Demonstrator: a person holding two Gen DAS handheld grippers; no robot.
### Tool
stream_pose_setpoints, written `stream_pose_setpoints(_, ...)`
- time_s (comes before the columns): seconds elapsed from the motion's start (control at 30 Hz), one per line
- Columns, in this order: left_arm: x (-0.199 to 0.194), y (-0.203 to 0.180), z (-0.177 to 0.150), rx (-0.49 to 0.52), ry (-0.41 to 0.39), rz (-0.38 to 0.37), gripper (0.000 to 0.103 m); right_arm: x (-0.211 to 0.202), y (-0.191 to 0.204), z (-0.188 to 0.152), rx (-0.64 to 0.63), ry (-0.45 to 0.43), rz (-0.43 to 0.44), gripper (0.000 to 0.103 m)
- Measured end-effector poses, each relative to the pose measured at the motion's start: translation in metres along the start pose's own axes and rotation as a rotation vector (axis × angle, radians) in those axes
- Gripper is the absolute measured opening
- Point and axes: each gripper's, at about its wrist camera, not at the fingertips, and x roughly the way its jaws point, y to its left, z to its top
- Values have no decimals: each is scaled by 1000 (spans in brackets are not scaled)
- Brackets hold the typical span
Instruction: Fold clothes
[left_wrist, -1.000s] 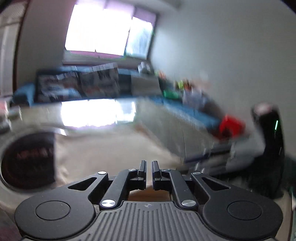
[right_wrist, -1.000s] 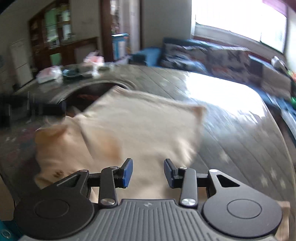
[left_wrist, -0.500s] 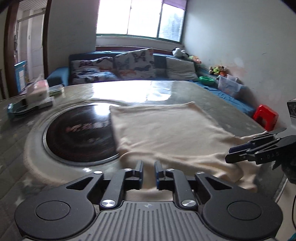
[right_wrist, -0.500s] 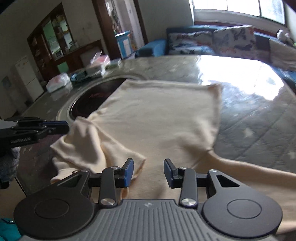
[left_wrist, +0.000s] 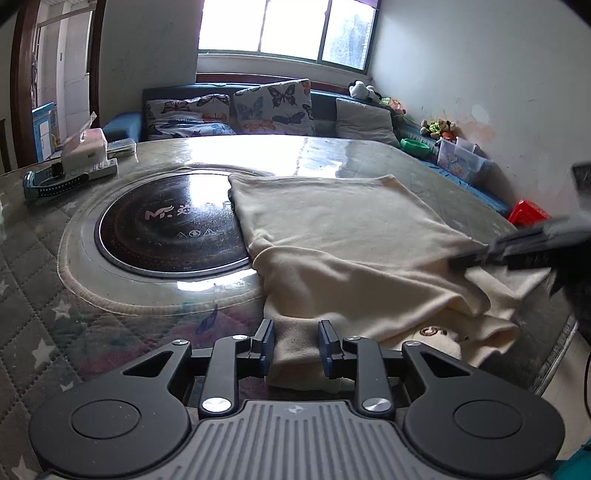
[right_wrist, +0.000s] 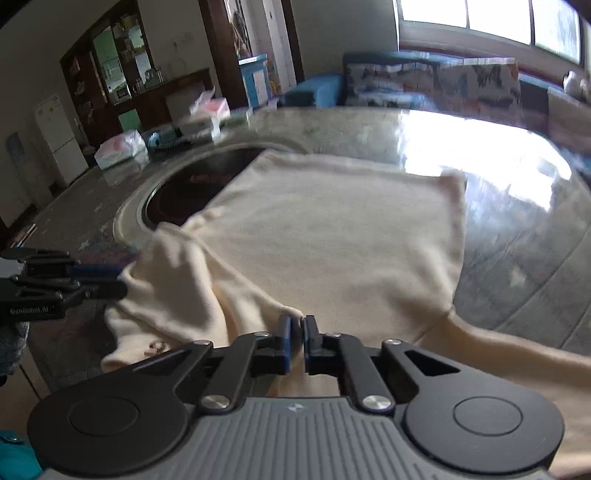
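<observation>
A cream garment (left_wrist: 343, 236) lies spread on the round table, its near part folded and bunched at the table's front edge. My left gripper (left_wrist: 293, 338) is open, with a cream fold of the garment lying between its fingers. In the right wrist view the garment (right_wrist: 332, 229) stretches away from me, and my right gripper (right_wrist: 294, 328) is shut on a bunched edge of it. The right gripper shows blurred at the right of the left wrist view (left_wrist: 517, 251). The left gripper shows at the left of the right wrist view (right_wrist: 74, 280).
A dark round hotplate (left_wrist: 170, 225) is set in the table (left_wrist: 40, 280), left of the garment. A tissue box (left_wrist: 85, 151) and a blue watch (left_wrist: 51, 182) lie at the far left. A sofa with butterfly cushions (left_wrist: 258, 107) stands behind. A red stool (left_wrist: 528, 214) stands right.
My left gripper has opened and moved up to the garment's near fold. My right gripper has shut on the garment's edge. Both views have steadied on the table.
</observation>
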Motion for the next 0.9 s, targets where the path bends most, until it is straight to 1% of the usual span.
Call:
stream_pose_setpoints(0.13,1,2,-3,9,15,-3,27,-24,1,11,-35,-77,-91,5)
stream_pose_setpoints(0.27,2,2,-4,21,26,-7,28,-18,-9,8,-22,-48,-131,5)
stream_pose_setpoints(0.33,0,2,-1,27,29,-5,29,-3,-14,0,-33,-11,-194,6)
stream_pose_setpoints(0.37,-2,3,2,30,28,-3,29,0,-15,-2,-34,-7,-205,6)
stream_pose_setpoints(0.4,-5,2,6,35,18,-4,29,-1,-16,-4,-30,-13,-199,6)
stream_pose_setpoints(0.47,-8,1,15,48,-7,-8,29,-8,-12,-3,-40,-33,-153,8)
stream_pose_setpoints(0.57,-2,-3,28,47,-29,-11,29,-12,-1,0,-75,-52,-92,10)
stream_pose_setpoints(0.6,2,-4,31,40,-30,-12,29,-10,1,0,-76,-49,-78,14)
stream_pose_setpoints(0.63,6,-5,33,33,-31,-11,29,-7,3,1,-76,-46,-78,18)
stream_pose_setpoints(0.67,10,-6,35,26,-32,-10,29,-3,3,0,-72,-46,-97,22)
stream_pose_setpoints(0.7,14,-7,36,19,-30,-9,29,0,1,-1,-60,-42,-107,24)
stream_pose_setpoints(0.8,19,-9,38,7,-30,-27,29,10,-12,-7,13,-16,-100,24)
stream_pose_setpoints(0.87,22,-14,41,19,-36,-42,29,13,-17,-11,47,-21,-86,24)
stream_pose_setpoints(0.9,23,-17,42,26,-38,-49,29,13,-18,-11,45,-25,-82,21)
